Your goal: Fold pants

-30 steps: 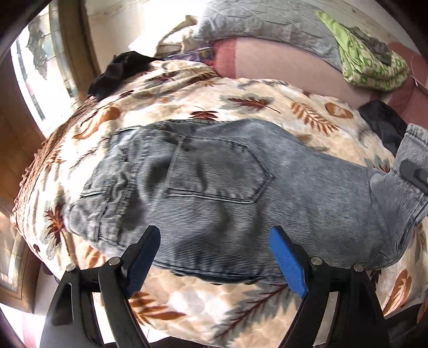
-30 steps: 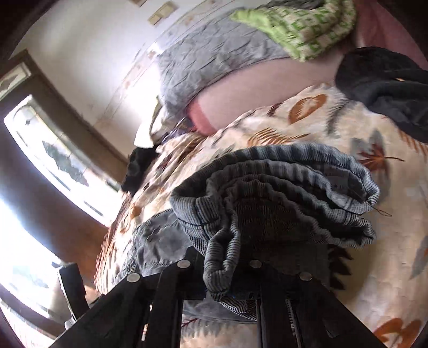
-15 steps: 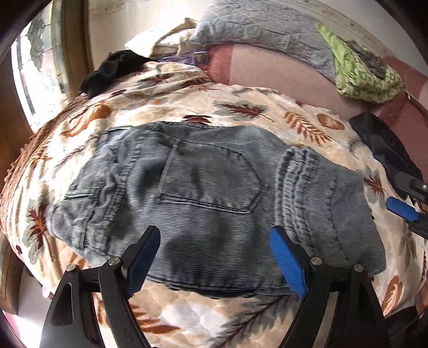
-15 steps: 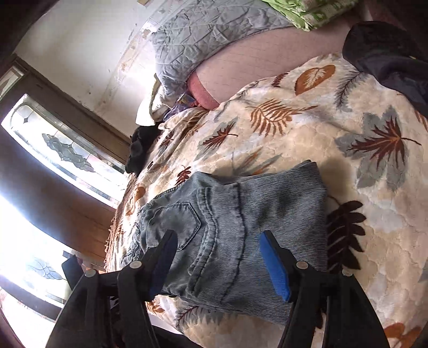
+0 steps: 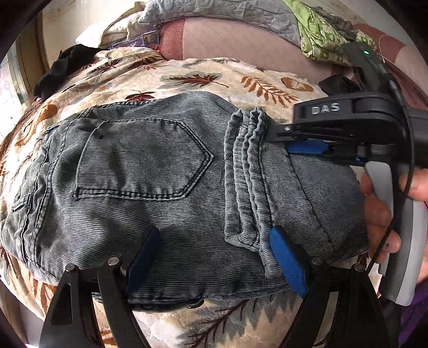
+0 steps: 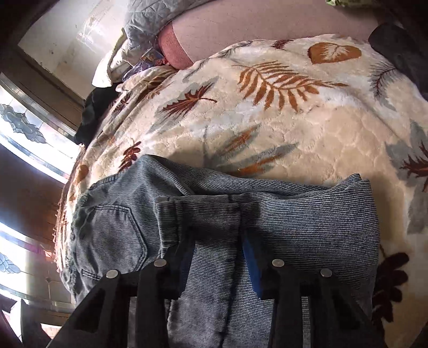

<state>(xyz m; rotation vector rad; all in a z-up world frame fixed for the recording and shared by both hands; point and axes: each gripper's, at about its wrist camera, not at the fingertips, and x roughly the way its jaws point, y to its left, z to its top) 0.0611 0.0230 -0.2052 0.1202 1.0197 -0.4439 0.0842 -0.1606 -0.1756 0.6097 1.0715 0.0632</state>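
Observation:
The grey-blue pants (image 5: 149, 171) lie folded on the leaf-print blanket (image 5: 203, 77), back pocket up, leg hems (image 5: 246, 171) laid over the seat. My left gripper (image 5: 214, 259) is open and empty, low over the pants' near edge. My right gripper (image 5: 281, 139) reaches in from the right, pressed onto the folded legs beside the hems. In the right wrist view the pants (image 6: 294, 214) fill the bottom, and the right gripper (image 6: 216, 251) has its jaws partly open with a ridge of cloth between them.
Pillows (image 5: 214, 13) and a green cloth (image 5: 321, 34) lie at the bed's far end. Dark garments sit at the far left (image 5: 67, 64) and far right (image 6: 401, 53). A window (image 6: 24, 150) is to the left.
The right gripper laid the legs over the seat and let go a second ago, then came back down onto the fold. The left gripper moved closer to the pants.

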